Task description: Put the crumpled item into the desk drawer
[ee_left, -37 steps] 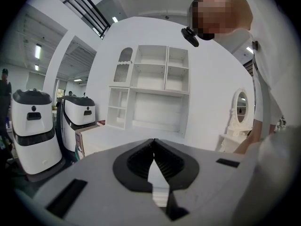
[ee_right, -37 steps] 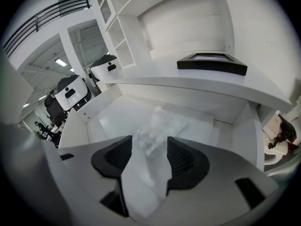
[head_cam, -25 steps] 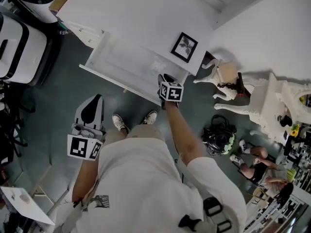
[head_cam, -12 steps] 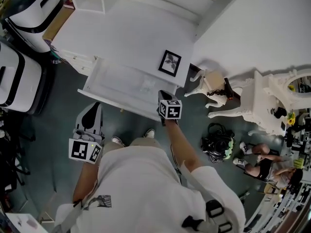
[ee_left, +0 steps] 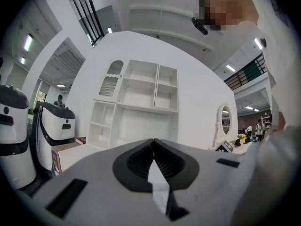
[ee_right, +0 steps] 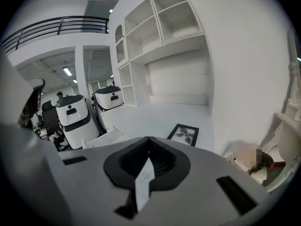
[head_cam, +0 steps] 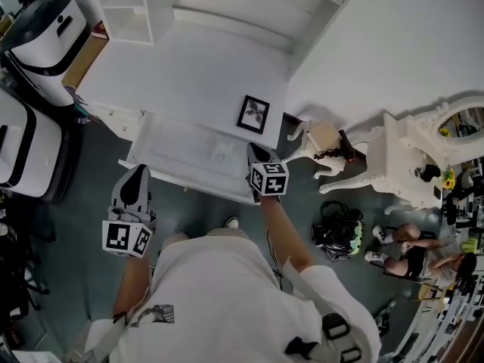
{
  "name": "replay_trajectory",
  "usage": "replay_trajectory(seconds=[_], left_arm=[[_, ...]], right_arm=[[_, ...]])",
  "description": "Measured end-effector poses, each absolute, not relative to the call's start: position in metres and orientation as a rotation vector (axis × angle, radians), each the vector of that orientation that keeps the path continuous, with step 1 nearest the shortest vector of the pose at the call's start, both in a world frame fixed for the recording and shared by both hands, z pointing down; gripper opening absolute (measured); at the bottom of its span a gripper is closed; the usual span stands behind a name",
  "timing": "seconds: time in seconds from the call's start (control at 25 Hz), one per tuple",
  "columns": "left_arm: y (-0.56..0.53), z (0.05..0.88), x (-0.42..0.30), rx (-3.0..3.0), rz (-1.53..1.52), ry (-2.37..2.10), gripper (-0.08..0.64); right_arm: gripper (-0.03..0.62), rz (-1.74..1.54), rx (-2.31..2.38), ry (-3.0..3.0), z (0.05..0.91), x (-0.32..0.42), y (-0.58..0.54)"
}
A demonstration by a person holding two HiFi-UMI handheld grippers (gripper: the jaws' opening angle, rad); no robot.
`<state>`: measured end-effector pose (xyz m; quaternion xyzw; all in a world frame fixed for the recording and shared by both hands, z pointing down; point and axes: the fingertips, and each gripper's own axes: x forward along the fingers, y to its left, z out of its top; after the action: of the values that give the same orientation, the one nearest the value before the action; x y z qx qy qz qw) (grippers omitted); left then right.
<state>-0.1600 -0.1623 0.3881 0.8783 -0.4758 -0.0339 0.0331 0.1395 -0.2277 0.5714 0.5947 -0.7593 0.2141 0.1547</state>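
**Crumpled item lies in the open drawer, just left of your right gripper**

The crumpled item [head_cam: 221, 151] shows as a faint pale wrinkled patch on the floor of the open desk drawer [head_cam: 168, 144], toward its right end. It is too washed out against the white to tell what material it is. Neither gripper touches it.

Your right gripper [head_cam: 257, 156] sits at the drawer's right front corner, with the item just beside it, to its left and slightly ahead. Its jaws are closed tip to tip with nothing between them, as the right gripper view confirms [ee_right: 148, 140]. Your left gripper [head_cam: 138, 176] hangs in front of the drawer's left end, well apart from the item. Its jaws are also pressed together and empty [ee_left: 154, 141].

The drawer's long axis runs left to right along the front of the worktop [head_cam: 189, 74], and it stands pulled out toward you. The right gripper is clearly the nearer one to both the item and the drawer front. By the look of it the placing is done. If the drawer is to be closed, the push goes away from you, square to that long front edge.

A framed picture [head_cam: 254, 114] lies flat on the worktop just behind the drawer's right end.
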Motion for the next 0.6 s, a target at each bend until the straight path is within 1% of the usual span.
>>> replay_trajectory(seconds=[0.6], left_arm=[[-0.181,0.361,-0.150,2.739,-0.193,-1.497,0.015]], right_arm=[[0.011,0.380,1.842,-2.366,0.461,0.163,-0.227]])
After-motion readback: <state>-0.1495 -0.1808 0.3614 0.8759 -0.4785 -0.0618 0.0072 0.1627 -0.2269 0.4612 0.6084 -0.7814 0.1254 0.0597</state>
